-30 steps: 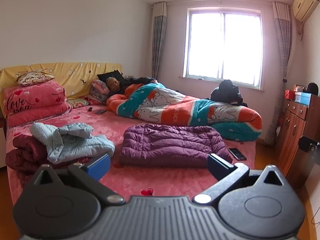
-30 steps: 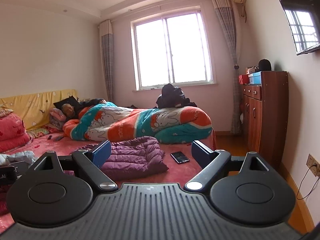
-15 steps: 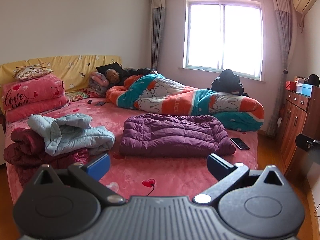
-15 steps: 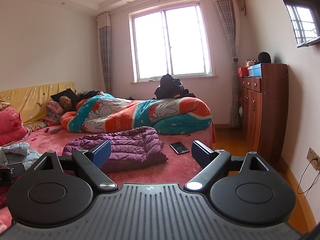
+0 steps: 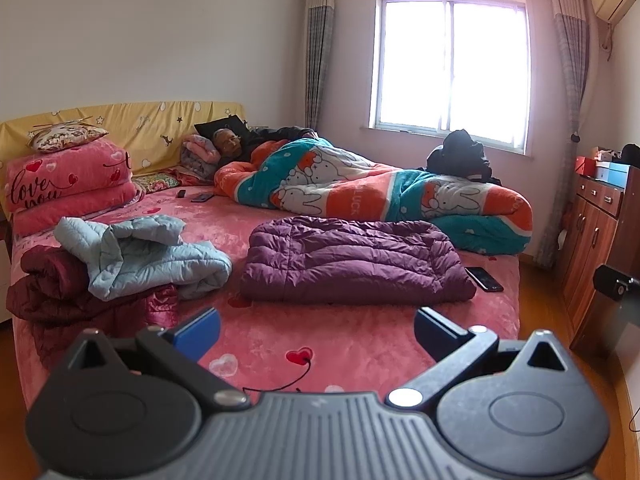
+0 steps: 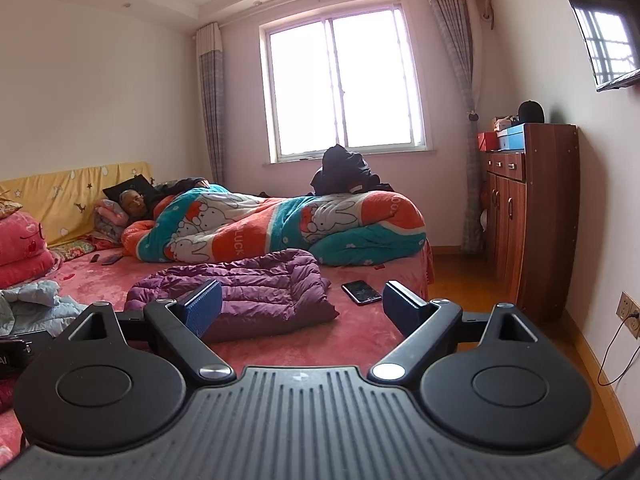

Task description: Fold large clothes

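Note:
A purple down coat (image 5: pixel 352 260) lies folded flat on the pink bed (image 5: pixel 360 340), and shows in the right wrist view as the same purple coat (image 6: pixel 248 292). A crumpled light blue quilted jacket (image 5: pixel 136 256) lies left of it on a dark red garment (image 5: pixel 52 300). My left gripper (image 5: pixel 316 330) is open and empty, held back from the bed's near edge. My right gripper (image 6: pixel 302 306) is also open and empty, in front of the purple coat's near right part.
A person (image 5: pixel 230 142) lies under an orange and teal blanket (image 5: pixel 360 192) at the back of the bed. A black phone (image 5: pixel 484 279) lies right of the coat. Pink folded quilts (image 5: pixel 60 184) are stacked left. A wooden cabinet (image 6: pixel 528 216) stands right.
Both cameras have pulled back and risen from the bed, so the bed and coat sit lower and farther in view. Both grippers stay open. The clothes have not moved.

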`<state>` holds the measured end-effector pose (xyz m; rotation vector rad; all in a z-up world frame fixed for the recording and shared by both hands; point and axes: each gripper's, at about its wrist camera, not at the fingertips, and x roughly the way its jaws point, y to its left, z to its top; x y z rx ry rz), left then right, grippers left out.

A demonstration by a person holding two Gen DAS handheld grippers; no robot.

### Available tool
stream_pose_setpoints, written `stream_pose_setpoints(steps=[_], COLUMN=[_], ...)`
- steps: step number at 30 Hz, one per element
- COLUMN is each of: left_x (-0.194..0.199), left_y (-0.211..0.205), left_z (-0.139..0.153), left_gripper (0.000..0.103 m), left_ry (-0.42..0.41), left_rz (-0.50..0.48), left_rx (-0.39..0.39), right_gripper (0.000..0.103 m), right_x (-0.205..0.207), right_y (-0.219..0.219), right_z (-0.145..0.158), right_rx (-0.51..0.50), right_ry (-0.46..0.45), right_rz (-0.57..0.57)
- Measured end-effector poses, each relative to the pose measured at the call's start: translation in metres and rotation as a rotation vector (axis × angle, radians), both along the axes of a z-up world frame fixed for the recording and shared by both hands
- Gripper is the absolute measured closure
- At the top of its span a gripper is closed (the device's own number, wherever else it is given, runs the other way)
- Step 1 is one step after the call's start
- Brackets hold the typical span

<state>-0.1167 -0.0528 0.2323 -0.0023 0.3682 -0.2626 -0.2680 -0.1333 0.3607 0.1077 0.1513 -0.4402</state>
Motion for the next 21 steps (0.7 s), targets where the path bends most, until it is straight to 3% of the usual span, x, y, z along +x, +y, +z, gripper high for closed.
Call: stream_pose_setpoints(steps=[21], left_x=[0.004], left_y=[-0.009], left_z=[-0.006], left_gripper=[0.001], left_ry=[0.009], left_rz=[-0.006], left_rx=[0.011], right_gripper=[0.0], right_x=[0.014], right_y=[-0.015], right_z=[-0.008], right_rx=[0.059], right_ry=[0.028], right_rz=[0.023])
